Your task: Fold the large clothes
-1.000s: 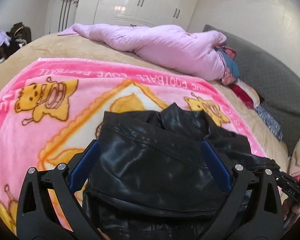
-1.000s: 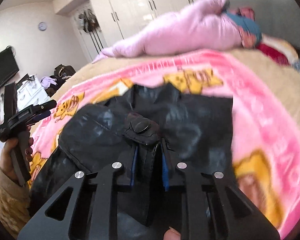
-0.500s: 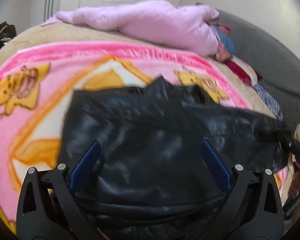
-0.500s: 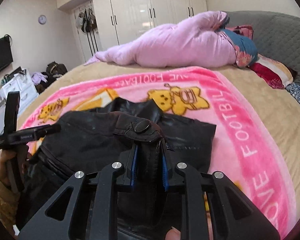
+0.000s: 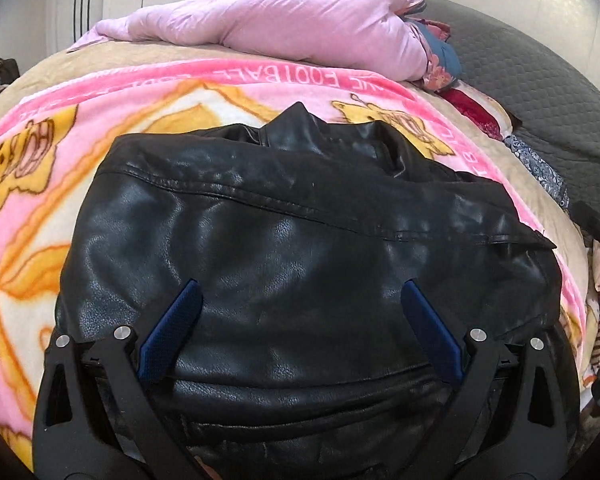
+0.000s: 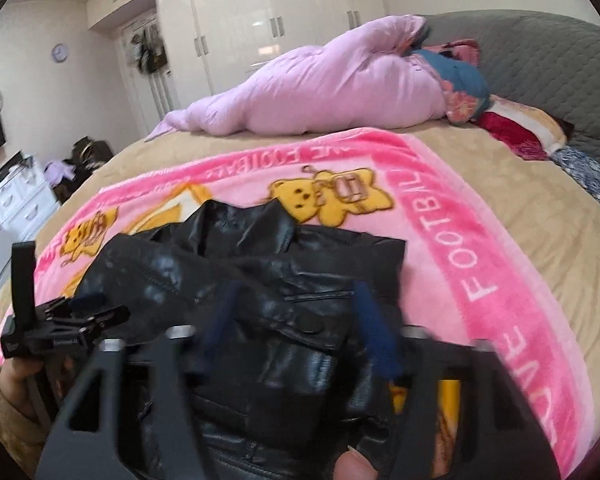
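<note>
A black leather jacket [image 5: 292,248] lies folded over itself on a pink cartoon blanket [image 5: 32,200] on the bed. It also shows in the right wrist view [image 6: 260,280]. My left gripper [image 5: 300,292] is open, its blue pads spread wide just above the jacket's near part. My right gripper [image 6: 296,288] is open over the jacket's right side, its pads blurred. The left gripper [image 6: 76,316] shows in the right wrist view at the jacket's left edge, held in a hand.
A rolled pink quilt [image 5: 300,24] lies across the far side of the bed, beside pillows [image 6: 460,80] and a grey headboard [image 6: 540,52]. White wardrobes [image 6: 260,20] stand behind. A white dresser [image 6: 16,200] stands at the left.
My right gripper has opened and let go of the jacket's sleeve fold, which now lies flat. My left gripper has stayed open and moved in over the jacket.
</note>
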Action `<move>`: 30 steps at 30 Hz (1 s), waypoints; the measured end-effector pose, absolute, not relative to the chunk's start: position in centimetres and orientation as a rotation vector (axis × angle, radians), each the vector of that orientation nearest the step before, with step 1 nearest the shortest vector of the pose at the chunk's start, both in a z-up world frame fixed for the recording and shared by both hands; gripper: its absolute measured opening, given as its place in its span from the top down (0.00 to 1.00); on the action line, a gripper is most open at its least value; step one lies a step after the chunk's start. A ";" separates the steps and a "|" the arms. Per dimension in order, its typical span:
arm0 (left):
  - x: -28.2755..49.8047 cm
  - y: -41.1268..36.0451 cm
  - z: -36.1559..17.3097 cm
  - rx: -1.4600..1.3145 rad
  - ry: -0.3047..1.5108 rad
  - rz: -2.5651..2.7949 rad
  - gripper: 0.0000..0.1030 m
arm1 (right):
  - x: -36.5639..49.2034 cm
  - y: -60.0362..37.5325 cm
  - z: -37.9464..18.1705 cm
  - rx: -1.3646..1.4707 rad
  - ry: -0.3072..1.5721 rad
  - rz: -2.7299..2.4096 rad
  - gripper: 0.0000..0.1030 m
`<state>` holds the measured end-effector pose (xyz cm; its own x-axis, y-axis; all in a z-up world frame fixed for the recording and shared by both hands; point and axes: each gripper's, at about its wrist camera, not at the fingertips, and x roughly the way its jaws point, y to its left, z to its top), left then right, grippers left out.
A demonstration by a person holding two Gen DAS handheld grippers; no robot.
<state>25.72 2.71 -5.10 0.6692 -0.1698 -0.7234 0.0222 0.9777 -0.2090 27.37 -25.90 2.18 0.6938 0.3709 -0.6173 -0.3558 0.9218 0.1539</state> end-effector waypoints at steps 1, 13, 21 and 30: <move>25.7 2.6 -5.2 -0.182 0.836 -0.110 0.09 | 27.5 -25.6 1.9 0.015 0.704 0.408 0.74; 25.5 2.2 -6.2 -0.164 0.848 -0.119 0.09 | 29.8 -22.6 -5.5 -0.164 0.944 0.322 0.89; 24.8 2.0 -5.7 -0.163 0.840 -0.126 0.09 | 29.1 -23.5 -3.3 -0.054 0.901 0.386 0.69; 23.1 -0.1 -5.5 -0.103 0.864 -0.157 0.09 | 26.6 -23.0 -0.9 -0.057 0.828 0.458 0.61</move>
